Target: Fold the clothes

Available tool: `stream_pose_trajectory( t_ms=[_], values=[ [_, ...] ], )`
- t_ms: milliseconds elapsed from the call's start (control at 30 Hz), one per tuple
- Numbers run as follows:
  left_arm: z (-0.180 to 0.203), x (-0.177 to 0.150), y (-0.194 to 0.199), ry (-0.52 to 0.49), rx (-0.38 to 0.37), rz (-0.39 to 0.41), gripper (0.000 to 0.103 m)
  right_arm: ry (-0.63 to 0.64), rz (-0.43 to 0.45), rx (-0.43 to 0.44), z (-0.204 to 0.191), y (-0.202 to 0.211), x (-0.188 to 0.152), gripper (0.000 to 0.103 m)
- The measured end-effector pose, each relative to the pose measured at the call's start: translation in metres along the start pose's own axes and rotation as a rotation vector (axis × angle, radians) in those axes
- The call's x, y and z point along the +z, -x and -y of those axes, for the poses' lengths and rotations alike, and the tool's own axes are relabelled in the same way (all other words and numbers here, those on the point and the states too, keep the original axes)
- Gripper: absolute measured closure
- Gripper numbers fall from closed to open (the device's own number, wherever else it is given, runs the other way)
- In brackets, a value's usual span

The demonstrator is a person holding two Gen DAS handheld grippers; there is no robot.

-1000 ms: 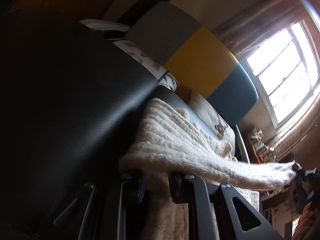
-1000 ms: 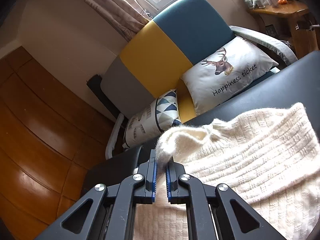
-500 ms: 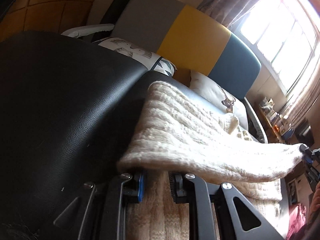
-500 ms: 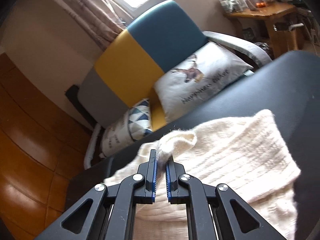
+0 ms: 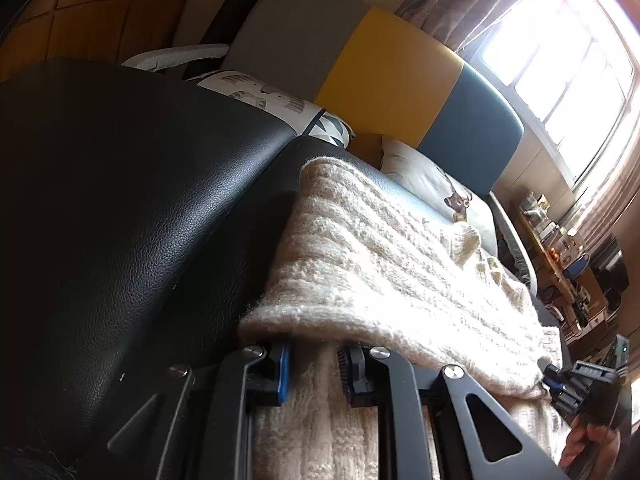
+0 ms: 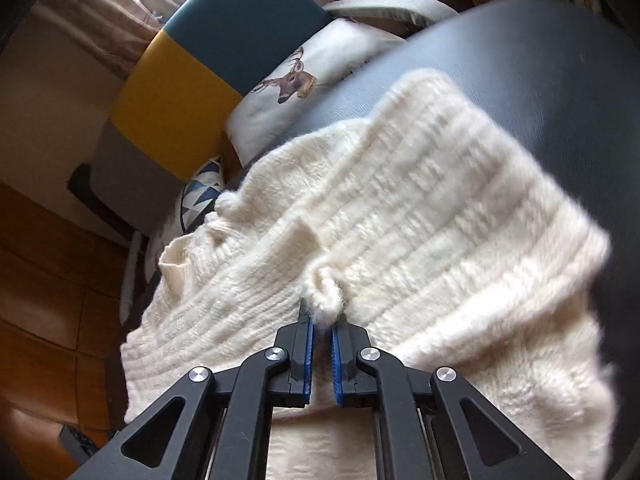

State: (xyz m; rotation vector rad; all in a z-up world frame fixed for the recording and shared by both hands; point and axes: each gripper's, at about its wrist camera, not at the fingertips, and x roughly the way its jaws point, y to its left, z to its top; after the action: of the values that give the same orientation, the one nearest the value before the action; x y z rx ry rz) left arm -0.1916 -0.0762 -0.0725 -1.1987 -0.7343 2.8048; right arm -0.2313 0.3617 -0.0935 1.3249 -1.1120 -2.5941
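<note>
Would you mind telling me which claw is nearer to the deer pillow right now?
Likely the right, though the margin is small. The right claw pinches the sweater partway toward the deer pillow; the left claw sits at the sweater's near edge, with its full length between.

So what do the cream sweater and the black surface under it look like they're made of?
Cream sweater: chunky ribbed knit, fuzzy and matte, probably wool or acrylic. Black surface: pebbled grain with a soft sheen, likely leather or faux leather.
</note>
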Motion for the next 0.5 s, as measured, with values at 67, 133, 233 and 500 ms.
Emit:
stream_pose_trajectory(
  t_ms=[67, 133, 233, 500],
  values=[
    [0.000, 0.000, 0.000, -0.004, 0.000, -0.005, 0.085, 0.009, 0.000, -0.003, 0.001, 0.002, 0.000, 0.097],
    [-0.001, 0.001, 0.002, 0.001, -0.017, -0.017, 0.085, 0.027, -0.015, -0.019, -0.002, 0.003, 0.002, 0.096],
    [-0.002, -0.004, 0.013, -0.012, -0.051, -0.049, 0.085, 0.050, -0.036, -0.027, -0.005, 0.005, 0.006, 0.093],
    [0.020, -0.031, 0.084, -0.206, -0.142, -0.002, 0.084, 0.166, 0.086, -0.073, -0.028, 0.036, 0.010, 0.090]
  ],
)
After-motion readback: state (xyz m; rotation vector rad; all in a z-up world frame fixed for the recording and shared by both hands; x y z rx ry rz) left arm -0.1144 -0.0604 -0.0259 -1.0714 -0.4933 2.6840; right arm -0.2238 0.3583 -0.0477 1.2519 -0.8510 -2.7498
